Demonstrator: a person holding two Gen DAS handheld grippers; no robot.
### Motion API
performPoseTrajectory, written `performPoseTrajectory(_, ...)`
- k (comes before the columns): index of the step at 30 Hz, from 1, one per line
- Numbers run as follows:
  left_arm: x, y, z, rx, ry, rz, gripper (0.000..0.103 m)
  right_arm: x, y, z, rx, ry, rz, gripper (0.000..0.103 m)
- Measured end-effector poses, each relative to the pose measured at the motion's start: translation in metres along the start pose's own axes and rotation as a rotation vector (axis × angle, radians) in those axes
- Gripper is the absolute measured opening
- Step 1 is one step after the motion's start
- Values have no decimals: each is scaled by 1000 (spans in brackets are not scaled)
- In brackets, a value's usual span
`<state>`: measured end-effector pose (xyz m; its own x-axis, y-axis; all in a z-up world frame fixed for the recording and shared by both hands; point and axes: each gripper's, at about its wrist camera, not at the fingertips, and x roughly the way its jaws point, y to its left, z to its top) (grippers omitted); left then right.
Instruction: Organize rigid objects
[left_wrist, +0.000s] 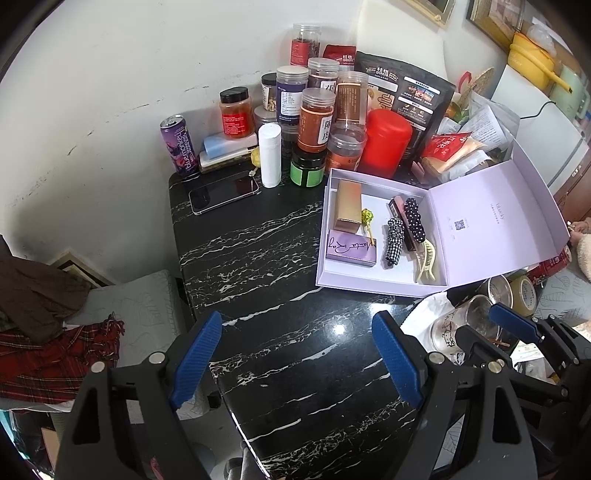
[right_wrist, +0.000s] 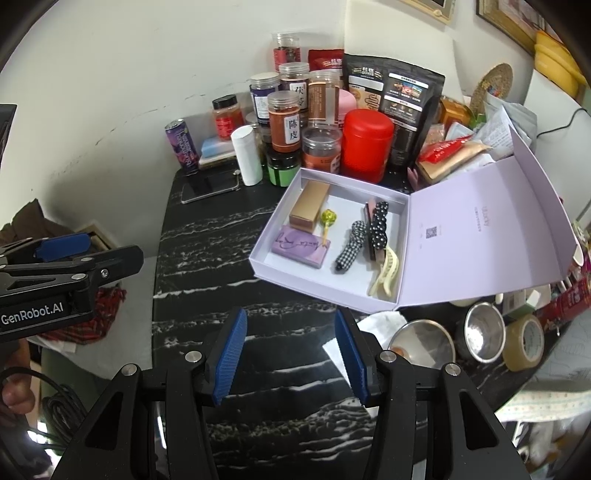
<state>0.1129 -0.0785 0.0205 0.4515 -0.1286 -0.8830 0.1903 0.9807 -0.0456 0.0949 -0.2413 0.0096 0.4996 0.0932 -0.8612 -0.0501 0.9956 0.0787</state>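
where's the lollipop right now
In both wrist views the lollipop lies inside the open lilac box, left half, between the gold box and the checked scrunchie.

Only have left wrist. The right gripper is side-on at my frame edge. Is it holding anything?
Observer: No. The right gripper has its jaws apart with nothing between them, only bare table beyond.
Operator: Anything hidden behind the red canister?
Observer: Yes, a pink lid shows just behind it, towards its left.
Operator: What's below the left gripper on your side?
Observer: A hand at the lower left edge, next to a black cable.
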Motion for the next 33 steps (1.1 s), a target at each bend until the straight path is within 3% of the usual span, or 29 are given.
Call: performPoseTrajectory(33,0,-1,-1,3,16,1,84,-2,-2,0,-8,5,-1,50)
